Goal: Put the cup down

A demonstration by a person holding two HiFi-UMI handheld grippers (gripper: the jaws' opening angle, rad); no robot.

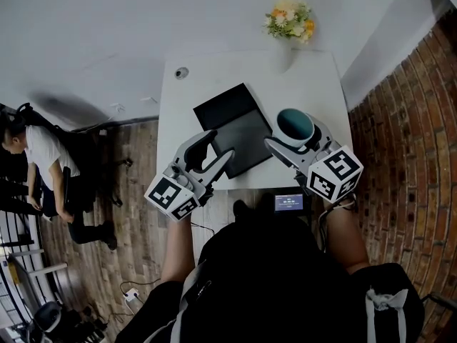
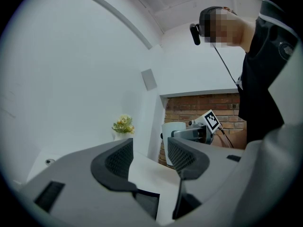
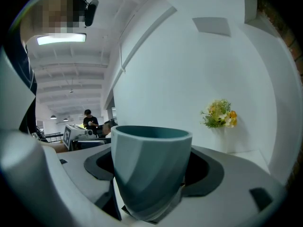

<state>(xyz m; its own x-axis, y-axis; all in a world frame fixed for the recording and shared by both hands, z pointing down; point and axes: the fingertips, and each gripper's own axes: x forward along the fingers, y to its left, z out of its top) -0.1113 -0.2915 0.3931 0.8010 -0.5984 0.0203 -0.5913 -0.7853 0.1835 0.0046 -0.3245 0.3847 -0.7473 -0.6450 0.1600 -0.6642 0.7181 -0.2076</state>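
Note:
A teal cup (image 1: 295,123) (image 3: 149,169) stands upright between the jaws of my right gripper (image 1: 293,136) (image 3: 151,176), which is shut on its sides. It is held over the white table (image 1: 214,77), at the right edge of a black mat (image 1: 239,123). Whether its base touches the surface is hidden. My left gripper (image 1: 220,144) (image 2: 150,157) is open with nothing in it, over the mat's near left part. In the left gripper view, the cup (image 2: 171,129) and right gripper (image 2: 194,134) show to the right.
A vase of flowers (image 1: 289,16) (image 3: 218,113) (image 2: 123,124) stands at the table's far edge. A small round fitting (image 1: 181,72) sits far left on the table. A small screen (image 1: 289,202) is at the near edge. A brick wall (image 1: 407,120) runs on the right. A seated person (image 1: 36,156) is far left.

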